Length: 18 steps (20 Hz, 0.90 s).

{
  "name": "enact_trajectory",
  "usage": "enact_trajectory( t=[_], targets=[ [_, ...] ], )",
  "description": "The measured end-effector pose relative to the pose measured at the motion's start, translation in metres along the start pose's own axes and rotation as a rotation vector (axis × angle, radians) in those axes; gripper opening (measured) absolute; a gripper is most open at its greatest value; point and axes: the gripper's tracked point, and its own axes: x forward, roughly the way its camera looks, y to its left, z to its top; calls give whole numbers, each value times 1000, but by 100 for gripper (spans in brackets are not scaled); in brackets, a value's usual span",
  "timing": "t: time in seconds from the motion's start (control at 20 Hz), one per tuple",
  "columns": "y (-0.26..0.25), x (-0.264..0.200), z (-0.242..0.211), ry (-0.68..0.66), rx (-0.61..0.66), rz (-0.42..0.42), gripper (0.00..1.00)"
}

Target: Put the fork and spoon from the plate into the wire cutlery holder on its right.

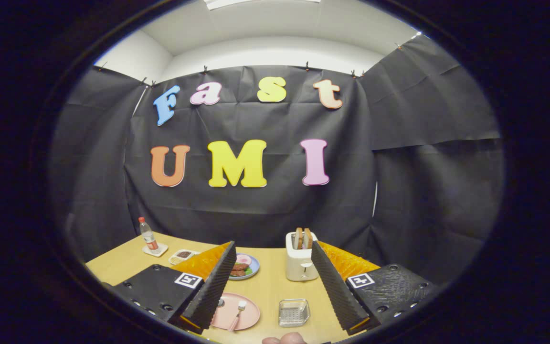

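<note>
My light wooden counter (pixel 270 286) carries a pink plate (pixel 246 316) nearest me, with a wire cutlery holder (pixel 294 312) just to its right. Beyond the holder stands a white toaster (pixel 301 263). A blue plate (pixel 251 267) sits beyond the pink one. Farther left lie a small tray (pixel 183 255) and a white coaster (pixel 155 250) under a bottle. My gripper (pixel 272 306) hangs wide open above the counter.
</note>
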Motion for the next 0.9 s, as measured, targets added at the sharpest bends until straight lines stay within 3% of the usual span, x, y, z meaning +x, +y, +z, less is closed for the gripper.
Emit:
enact_trajectory(
  t=[0.45,0.9],
  targets=[
    [65,20,-137,358,-47,100,95],
    [77,53,-283,659,-120,44,96]
  ],
)
